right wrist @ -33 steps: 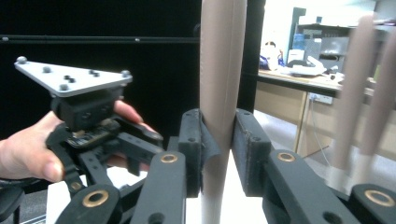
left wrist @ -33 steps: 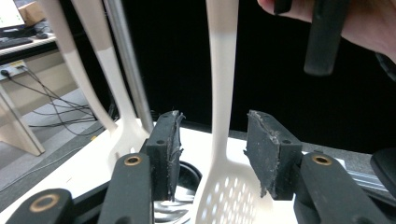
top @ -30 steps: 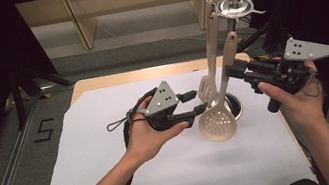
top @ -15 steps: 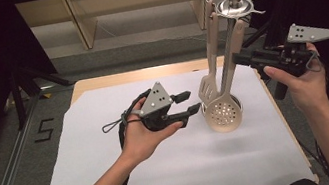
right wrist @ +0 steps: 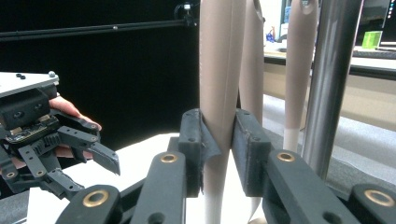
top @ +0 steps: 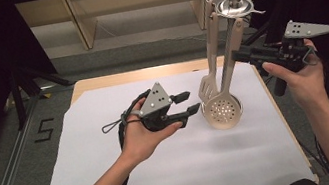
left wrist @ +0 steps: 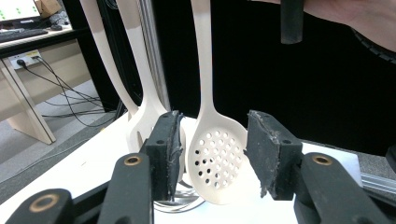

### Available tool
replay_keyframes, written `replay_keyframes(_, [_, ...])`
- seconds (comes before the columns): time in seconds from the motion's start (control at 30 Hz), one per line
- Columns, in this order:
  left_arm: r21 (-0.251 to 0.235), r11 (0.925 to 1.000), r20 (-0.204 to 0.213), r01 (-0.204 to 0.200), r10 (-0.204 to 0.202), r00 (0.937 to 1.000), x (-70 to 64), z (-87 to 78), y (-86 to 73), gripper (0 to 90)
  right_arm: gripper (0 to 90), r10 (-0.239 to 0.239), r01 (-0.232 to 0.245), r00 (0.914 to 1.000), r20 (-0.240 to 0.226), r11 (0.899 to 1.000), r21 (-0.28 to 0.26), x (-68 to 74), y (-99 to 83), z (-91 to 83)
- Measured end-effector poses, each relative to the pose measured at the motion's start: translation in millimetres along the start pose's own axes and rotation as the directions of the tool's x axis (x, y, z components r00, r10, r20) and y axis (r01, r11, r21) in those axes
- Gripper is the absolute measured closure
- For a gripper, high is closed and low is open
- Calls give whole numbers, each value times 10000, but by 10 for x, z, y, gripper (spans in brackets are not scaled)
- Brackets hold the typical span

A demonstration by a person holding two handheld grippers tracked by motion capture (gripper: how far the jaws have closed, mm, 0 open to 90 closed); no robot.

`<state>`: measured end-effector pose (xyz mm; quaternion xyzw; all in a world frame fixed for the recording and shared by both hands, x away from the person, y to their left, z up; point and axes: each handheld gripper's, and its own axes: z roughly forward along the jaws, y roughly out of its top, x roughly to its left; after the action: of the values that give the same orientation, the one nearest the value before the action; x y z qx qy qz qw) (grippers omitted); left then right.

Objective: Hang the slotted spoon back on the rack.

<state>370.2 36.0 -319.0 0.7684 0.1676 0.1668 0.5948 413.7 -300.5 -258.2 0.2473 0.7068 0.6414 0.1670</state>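
Beige skimmer [top: 223, 108] handle seemingly between right tongs [top: 239, 54].

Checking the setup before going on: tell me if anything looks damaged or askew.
The rubber pads on the left gripper look chipped and ragged at the edges. The slotted spoon hangs tilted on the rack, its handle clamped by the right gripper.

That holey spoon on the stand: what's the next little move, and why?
Probably lift the slotted spoon slightly to unhook it from the stand. The right claw is clamped on its handle, and it hangs there, while the left claw waits open by its bowl.
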Motion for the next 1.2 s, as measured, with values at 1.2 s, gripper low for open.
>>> replay_keyframes(1.2, [-54, 9995, -459, 318, -320, 9984, 123, -112, -110, 539, 700, -687, 665, 9916, 1092, 9975, 235, -6, 1, 18])
